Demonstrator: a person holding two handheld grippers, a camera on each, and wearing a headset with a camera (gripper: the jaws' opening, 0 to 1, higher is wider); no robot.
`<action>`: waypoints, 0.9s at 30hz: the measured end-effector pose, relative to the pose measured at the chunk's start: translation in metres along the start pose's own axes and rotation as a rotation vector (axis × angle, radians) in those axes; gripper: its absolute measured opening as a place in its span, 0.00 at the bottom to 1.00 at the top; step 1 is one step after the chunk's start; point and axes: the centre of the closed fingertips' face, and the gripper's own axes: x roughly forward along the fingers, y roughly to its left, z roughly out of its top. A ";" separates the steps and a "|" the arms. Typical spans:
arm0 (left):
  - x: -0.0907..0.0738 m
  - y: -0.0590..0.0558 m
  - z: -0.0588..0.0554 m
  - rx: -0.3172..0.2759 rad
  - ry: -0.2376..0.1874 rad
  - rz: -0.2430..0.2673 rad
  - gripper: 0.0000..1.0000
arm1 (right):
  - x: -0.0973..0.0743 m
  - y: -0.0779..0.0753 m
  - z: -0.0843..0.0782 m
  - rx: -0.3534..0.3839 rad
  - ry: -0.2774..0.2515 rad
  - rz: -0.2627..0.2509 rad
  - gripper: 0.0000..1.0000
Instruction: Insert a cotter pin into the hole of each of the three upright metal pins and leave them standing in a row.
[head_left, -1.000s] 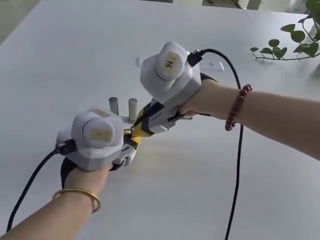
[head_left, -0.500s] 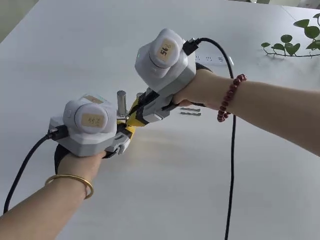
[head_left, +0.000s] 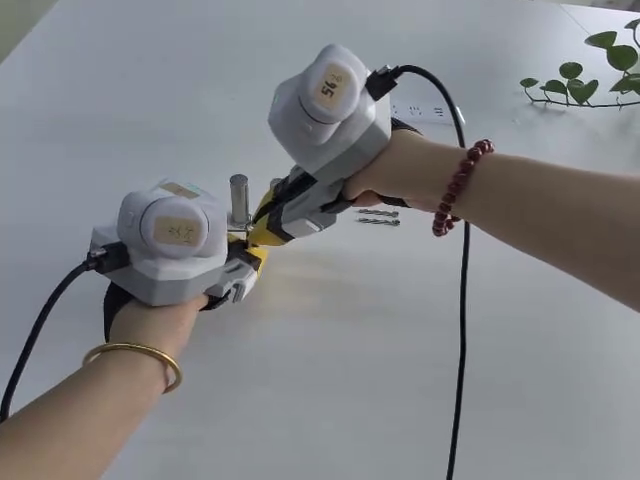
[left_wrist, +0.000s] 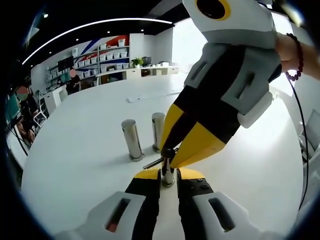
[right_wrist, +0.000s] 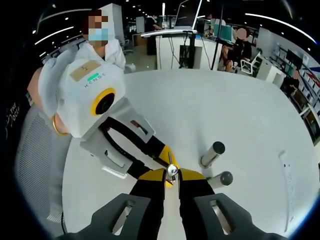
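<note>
The left claw (left_wrist: 168, 176) is clamping one upright metal pin (left_wrist: 167, 166); the right claw (right_wrist: 172, 174) is pinching a cotter pin (left_wrist: 151, 163) at its hole.

— Where is the metal pin (left_wrist: 167, 172) sitting?
— Upright between the left claw's (left_wrist: 168, 178) jaws, with the right claw (right_wrist: 171, 174) pinching the cotter pin (left_wrist: 152, 163) sticking through its top.
— And the rest?
— Two pins (left_wrist: 131, 139) are standing side by side on the surface (head_left: 350, 380) just behind. Spare cotter pins (head_left: 378, 217) are lying beside the right wrist.

bright, even light; fisheye edges warp, maybe soft.
</note>
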 end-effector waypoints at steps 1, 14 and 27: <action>0.000 -0.001 0.000 0.002 0.001 -0.001 0.11 | 0.000 0.001 0.000 0.001 0.001 0.001 0.04; -0.003 -0.005 -0.001 0.003 0.009 -0.021 0.25 | 0.000 0.000 0.001 0.026 -0.001 -0.005 0.12; -0.015 -0.003 -0.003 0.004 0.007 -0.029 0.39 | -0.027 -0.014 0.019 0.132 -0.096 -0.078 0.19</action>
